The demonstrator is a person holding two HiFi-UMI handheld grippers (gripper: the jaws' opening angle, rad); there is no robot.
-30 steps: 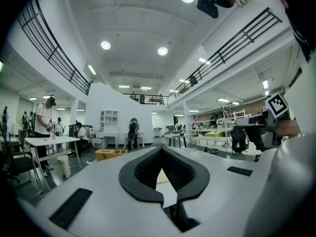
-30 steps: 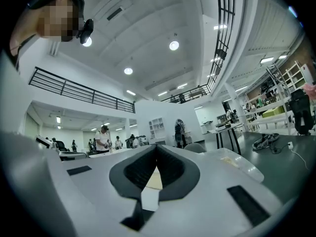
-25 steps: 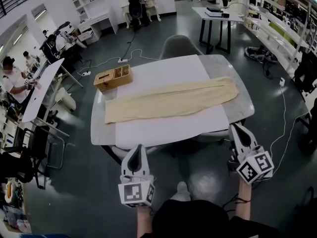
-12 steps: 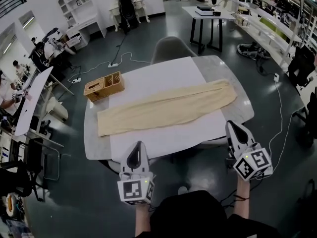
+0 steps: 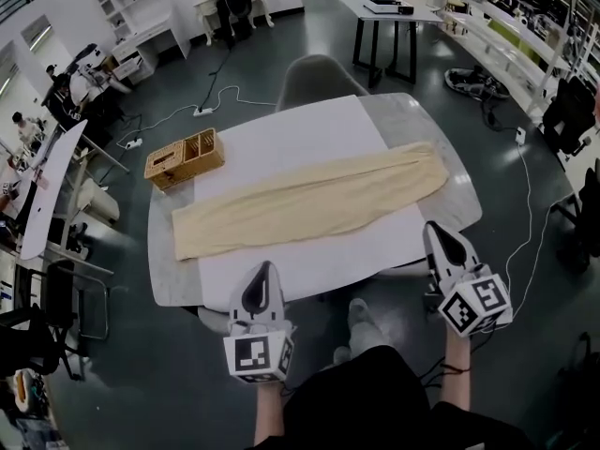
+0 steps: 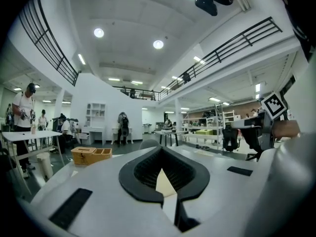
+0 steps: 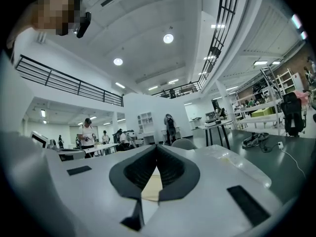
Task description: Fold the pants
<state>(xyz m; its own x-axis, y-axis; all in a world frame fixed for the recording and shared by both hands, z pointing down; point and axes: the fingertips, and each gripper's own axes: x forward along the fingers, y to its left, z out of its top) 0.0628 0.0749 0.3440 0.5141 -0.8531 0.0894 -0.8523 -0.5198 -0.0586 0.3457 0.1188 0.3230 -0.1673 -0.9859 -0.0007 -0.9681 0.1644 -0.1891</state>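
- Item, pants (image 5: 309,204): pale yellow, and I saw them laid out flat in one long strip running left to right across the table (image 5: 412,120). The broader end pointed to the right.
- Most of the strip rested on a white sheet (image 5: 291,148). The right end ran past the sheet onto the bare marbled top.
- Item, left gripper (image 5: 264,266): I held it at the near edge of the table, pointing across the top. In its own view the jaws were pressed together at the tips, with nothing between the pads. It was well apart from the pants.
- Item, right gripper (image 5: 432,227): it sat at the near right corner of the table with its jaws likewise pressed together and holding nothing. It was near the broad end of the pants but not touching it.
- Item, wicker box (image 5: 184,157): it stood at the far left corner of the table, just beside the sheet and apart from the pants.
- Item, grey chair (image 5: 319,75): it stood against the far side of the table.
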